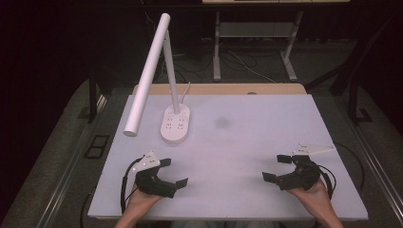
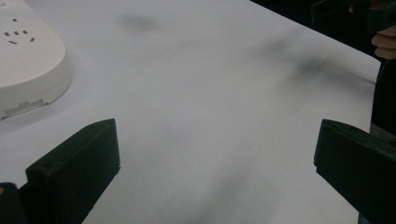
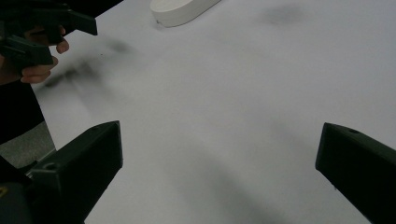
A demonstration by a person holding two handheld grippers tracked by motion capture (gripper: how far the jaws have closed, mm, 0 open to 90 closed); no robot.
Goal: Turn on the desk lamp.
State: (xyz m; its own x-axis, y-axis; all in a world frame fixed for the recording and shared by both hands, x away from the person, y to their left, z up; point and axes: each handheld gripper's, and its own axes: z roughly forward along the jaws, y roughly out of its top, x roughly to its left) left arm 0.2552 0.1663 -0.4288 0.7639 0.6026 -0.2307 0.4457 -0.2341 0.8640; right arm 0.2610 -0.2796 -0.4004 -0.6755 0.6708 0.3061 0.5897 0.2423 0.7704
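Note:
A white desk lamp (image 1: 151, 71) stands on the white table (image 1: 247, 133) at the back left; its oval base (image 1: 175, 124) carries socket holes, and the long tube head slants down to the left. Part of that base (image 2: 28, 60) appears in the left gripper view, and its end (image 3: 180, 10) in the right gripper view. My left gripper (image 1: 173, 172) rests at the front left, open, with nothing between the jaws. At the front right my right gripper (image 1: 277, 167) is open as well and holds nothing. Each gripper points toward the table's middle.
Behind the table is a wooden edge (image 1: 218, 89), then a floor with cables and the metal legs (image 1: 217, 45) of another desk. A faint dark smudge (image 1: 222, 122) marks the tabletop right of the lamp base. The surface between the grippers is bare.

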